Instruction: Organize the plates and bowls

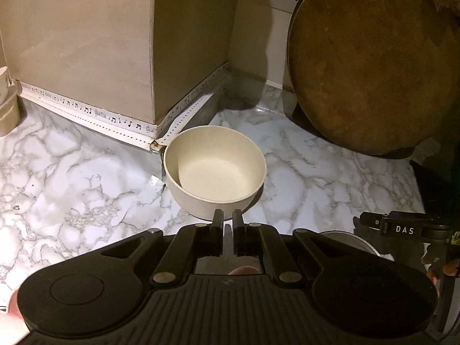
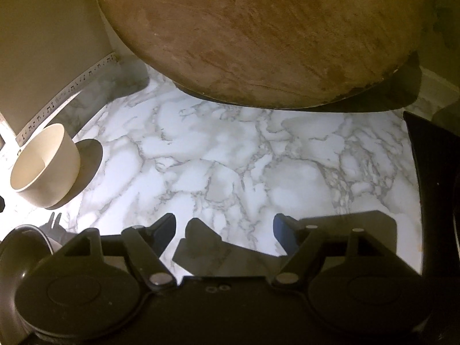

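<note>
The cream bowl [image 1: 215,172] sits upright, mouth up, by the worktop's [image 1: 316,172] back wall corner. The left gripper [image 1: 227,218] is pinched empty; the right gripper [image 2: 224,230] gapes wide over bare marble.

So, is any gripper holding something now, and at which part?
No. The left gripper is shut on nothing, just short of the bowl. The right gripper is open over bare counter.

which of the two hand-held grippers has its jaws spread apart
The right hand-held gripper: its fingers stand wide over bare marble counter. The left hand-held gripper is pinched shut just short of the cream bowl.
</note>
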The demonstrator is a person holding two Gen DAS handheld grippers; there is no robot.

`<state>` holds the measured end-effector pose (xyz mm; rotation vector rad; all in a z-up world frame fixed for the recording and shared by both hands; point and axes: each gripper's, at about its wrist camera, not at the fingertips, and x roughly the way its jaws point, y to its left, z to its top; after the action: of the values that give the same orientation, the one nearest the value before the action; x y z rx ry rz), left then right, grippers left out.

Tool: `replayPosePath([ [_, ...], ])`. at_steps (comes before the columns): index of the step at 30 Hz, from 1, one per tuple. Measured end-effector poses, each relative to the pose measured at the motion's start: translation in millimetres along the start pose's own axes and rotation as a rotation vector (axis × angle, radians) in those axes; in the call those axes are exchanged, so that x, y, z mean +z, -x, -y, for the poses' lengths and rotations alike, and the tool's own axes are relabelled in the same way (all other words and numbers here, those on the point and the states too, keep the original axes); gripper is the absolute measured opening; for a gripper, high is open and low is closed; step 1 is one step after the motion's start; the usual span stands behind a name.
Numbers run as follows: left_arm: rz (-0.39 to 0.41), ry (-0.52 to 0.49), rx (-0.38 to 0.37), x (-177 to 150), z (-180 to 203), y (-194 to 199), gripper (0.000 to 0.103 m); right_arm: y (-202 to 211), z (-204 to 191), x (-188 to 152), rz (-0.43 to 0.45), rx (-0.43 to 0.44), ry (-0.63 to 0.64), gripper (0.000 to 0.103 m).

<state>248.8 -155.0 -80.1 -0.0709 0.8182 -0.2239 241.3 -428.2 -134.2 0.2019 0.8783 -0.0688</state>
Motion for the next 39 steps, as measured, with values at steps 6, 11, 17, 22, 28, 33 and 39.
replayPosePath([
  [6, 0.005, -0.024, -0.001, -4, 4, 9, 0.009, 39, -10, 4, 0.041, 0.050, 0.027, 0.076],
  [11, -0.005, -0.044, -0.025, -10, 8, 18, 0.018, 64, -17, -1, 0.035, 0.079, 0.045, 0.075],
  [17, 0.033, -0.104, -0.040, -30, 18, 37, 0.057, 91, -20, -15, 0.003, 0.124, 0.072, 0.075],
  [22, 0.016, -0.115, -0.078, -44, 19, 47, 0.058, 109, -25, -26, -0.039, 0.148, 0.105, 0.071],
  [28, 0.017, -0.272, -0.202, -69, 33, 67, 0.058, 141, -30, -43, -0.102, 0.164, 0.203, 0.068],
  [33, -0.029, -0.513, -0.356, -103, 55, 73, 0.058, 158, -34, -72, -0.208, 0.173, 0.295, 0.065],
  [39, -0.124, -0.674, -0.491, -133, 72, 61, 0.058, 174, -35, -114, -0.361, 0.193, 0.380, 0.057],
])
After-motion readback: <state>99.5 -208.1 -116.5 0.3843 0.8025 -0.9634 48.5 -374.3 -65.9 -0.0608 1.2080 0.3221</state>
